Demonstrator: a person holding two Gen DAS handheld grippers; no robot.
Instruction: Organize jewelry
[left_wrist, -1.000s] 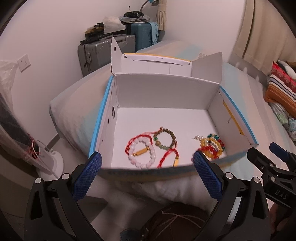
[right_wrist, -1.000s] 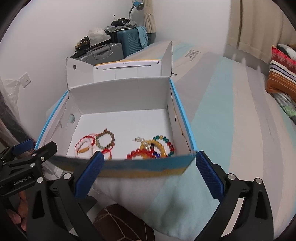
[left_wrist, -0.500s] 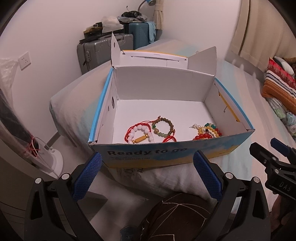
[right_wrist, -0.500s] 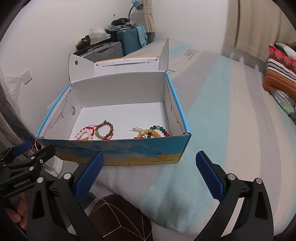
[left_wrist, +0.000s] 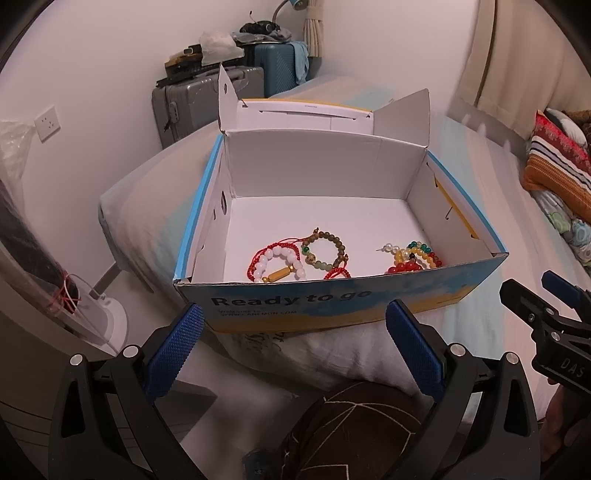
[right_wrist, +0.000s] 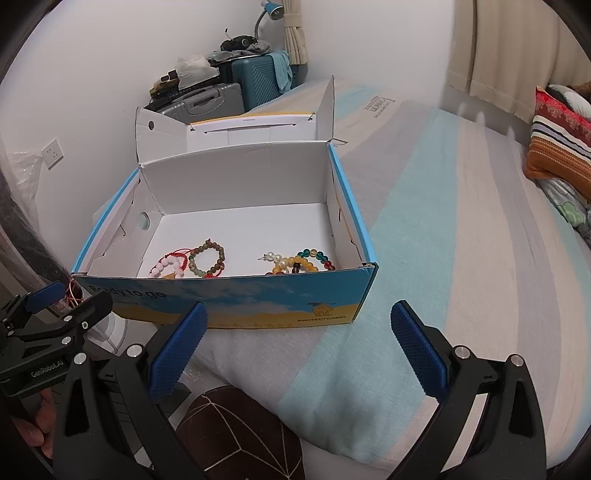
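Note:
An open blue and white cardboard box (left_wrist: 332, 299) (right_wrist: 258, 302) sits on the bed. Inside lie a white bead bracelet with red cord (left_wrist: 279, 260) (right_wrist: 168, 266), a brown and green bead bracelet (left_wrist: 325, 249) (right_wrist: 207, 258), and a pile of red, yellow and green bead bracelets with pearls (left_wrist: 412, 256) (right_wrist: 299, 260). My left gripper (left_wrist: 293, 328) is open and empty, in front of the box's near wall. My right gripper (right_wrist: 295, 332) is open and empty, also short of the box. Each gripper shows at the edge of the other's view.
The bed has a striped grey and teal cover (right_wrist: 443, 221). Suitcases (left_wrist: 207, 99) stand against the far wall. Striped pillows (left_wrist: 557, 162) lie at the right. A brown cushion (right_wrist: 236, 435) is below the grippers. A white stand (left_wrist: 107, 317) sits on the floor at left.
Both grippers have pulled back from the box, so its printed front wall now shows fully. The bracelets have not moved. Both grippers stayed open.

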